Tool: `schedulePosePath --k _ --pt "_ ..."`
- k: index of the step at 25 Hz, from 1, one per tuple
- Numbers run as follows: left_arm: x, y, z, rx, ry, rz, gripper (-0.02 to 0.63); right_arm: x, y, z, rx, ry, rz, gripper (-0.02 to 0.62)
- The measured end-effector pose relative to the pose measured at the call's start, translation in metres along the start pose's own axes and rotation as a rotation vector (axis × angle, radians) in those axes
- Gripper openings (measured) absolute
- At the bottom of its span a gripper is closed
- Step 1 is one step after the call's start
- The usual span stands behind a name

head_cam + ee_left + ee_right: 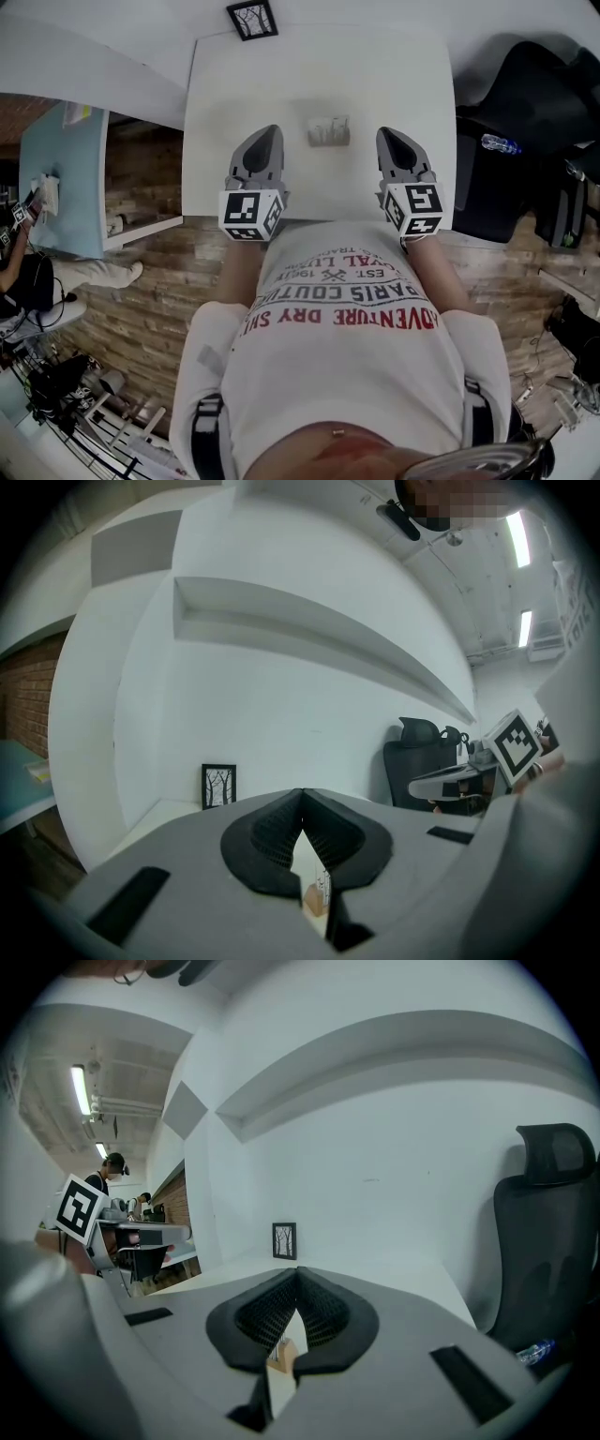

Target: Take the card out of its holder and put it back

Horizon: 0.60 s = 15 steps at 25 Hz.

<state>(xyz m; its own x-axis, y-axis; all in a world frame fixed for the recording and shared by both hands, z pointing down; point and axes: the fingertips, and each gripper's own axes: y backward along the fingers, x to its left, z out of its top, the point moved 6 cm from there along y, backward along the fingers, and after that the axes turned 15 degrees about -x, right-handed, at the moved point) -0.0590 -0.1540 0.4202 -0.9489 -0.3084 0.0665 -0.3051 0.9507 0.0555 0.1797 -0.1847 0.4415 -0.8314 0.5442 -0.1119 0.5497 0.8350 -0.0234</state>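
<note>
White table (pixel 319 84) against a white wall, with a small framed picture (pixel 251 19) at its far edge. A black chair (pixel 525 122) stands to the right of the table and the floor is wood-patterned.

Card (pixel 328 126): upright in its holder (pixel 328 140) at mid-table. It sits between the two grippers and is apart from both. In the head view it is level with the jaw tips.

Left gripper (pixel 270 133): holder to its right. In the left gripper view the jaws meet at the tips, with nothing between them. The card and the wooden holder show only through the gap below the tips, on the table beyond.

Right gripper (pixel 386 135): holder to its left. In the right gripper view the jaws are closed tip to tip and empty. The holder's wooden block again shows in the gap beneath.

Pose: both grippers are held over the near part of the table. They lie side by side and point away from the person, dipped a little below level. Their tips angle slightly inward toward the holder. The marker cubes sit at the table's near edge. Both forearms run straight back to the torso.
</note>
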Motion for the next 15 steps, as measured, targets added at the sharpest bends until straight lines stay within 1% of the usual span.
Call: schedulePosePath --k 7,15 --pt "-0.0043 -0.0020 0.0015 0.006 -0.034 -0.033 0.026 -0.0028 0.0052 -0.0009 -0.005 -0.010 -0.037 0.025" --pt "0.0011 0.0017 0.0019 0.012 -0.034 -0.046 0.026 0.0070 0.0038 0.0017 -0.020 0.008 -0.040 0.025"
